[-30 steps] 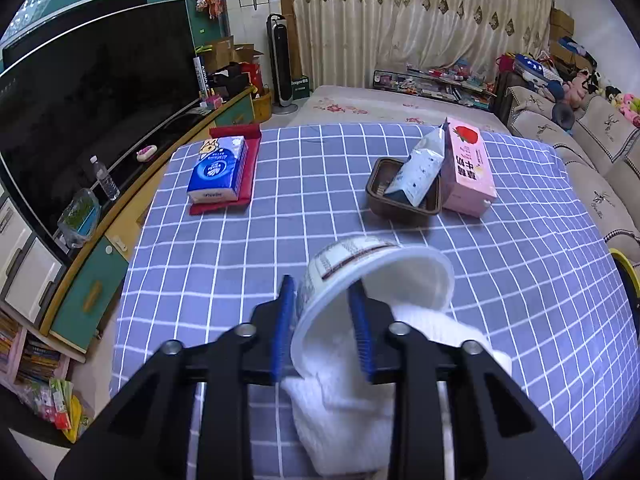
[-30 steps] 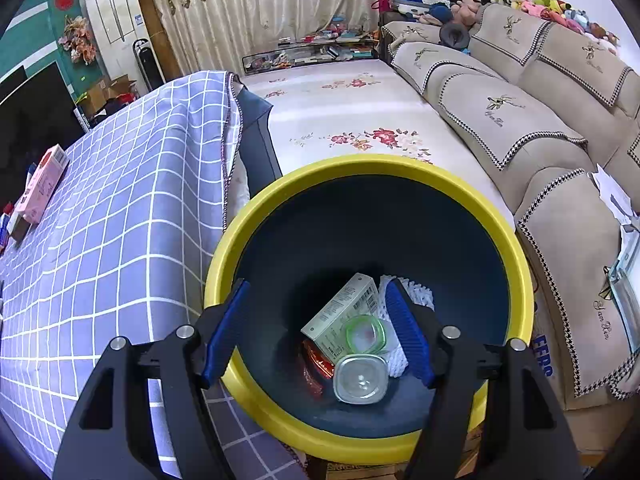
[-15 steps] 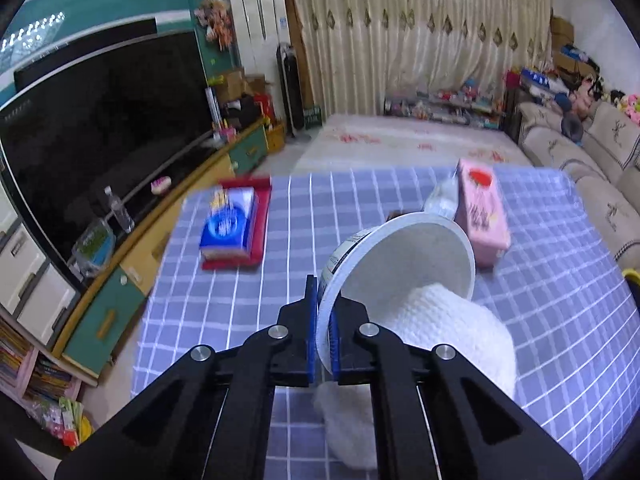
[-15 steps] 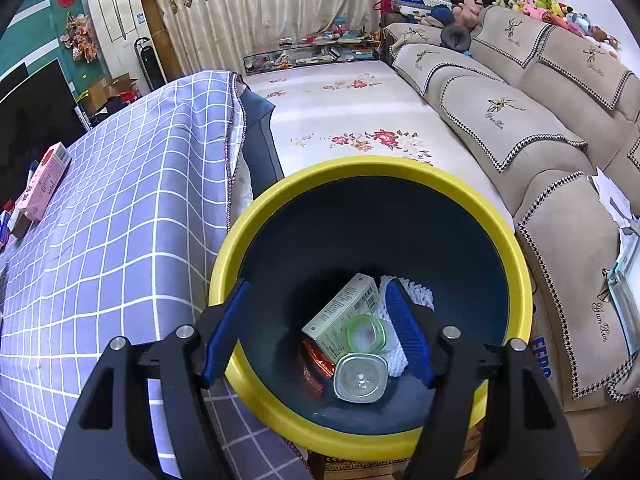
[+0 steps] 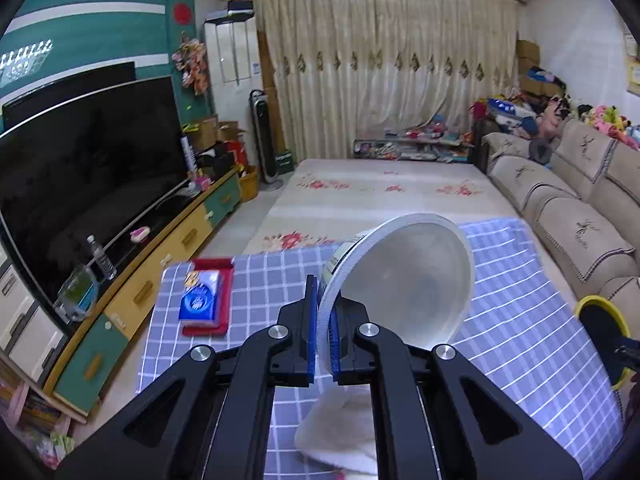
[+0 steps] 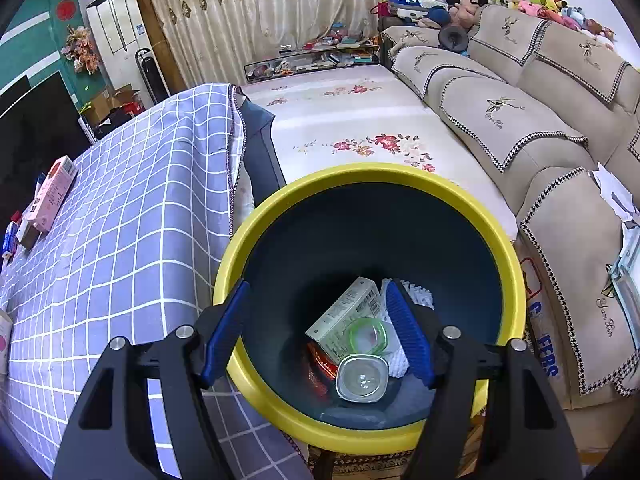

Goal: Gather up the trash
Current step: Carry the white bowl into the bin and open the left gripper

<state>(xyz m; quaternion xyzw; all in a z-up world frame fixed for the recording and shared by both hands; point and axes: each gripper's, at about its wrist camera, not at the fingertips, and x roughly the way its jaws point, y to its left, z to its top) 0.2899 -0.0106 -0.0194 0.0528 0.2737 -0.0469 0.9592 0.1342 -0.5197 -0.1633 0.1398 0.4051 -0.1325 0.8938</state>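
My left gripper (image 5: 324, 322) is shut on the rim of a white paper bowl (image 5: 408, 280), held tilted above the checked tablecloth (image 5: 520, 320) with its mouth toward me. A white towel (image 5: 344, 432) lies on the table below it. In the right wrist view my right gripper (image 6: 316, 336) stands open over a yellow-rimmed dark bin (image 6: 360, 176), nothing between its fingers. Inside the bin lie a carton (image 6: 340, 320), a green-rimmed lid (image 6: 366, 336), a clear plastic cup (image 6: 362, 378) and white foam netting (image 6: 408, 300).
A blue tissue pack on a red tray (image 5: 202, 300) sits at the table's far left. A pink box (image 6: 52, 196) lies on the table in the right wrist view. The bin (image 5: 600, 328) stands off the table's right edge, beside a beige sofa (image 6: 520, 120). A TV (image 5: 80, 168) lines the left wall.
My left gripper closed on the bowl's rim and lifted it off the towel, tilting upward. The right gripper stayed still and open over the bin.
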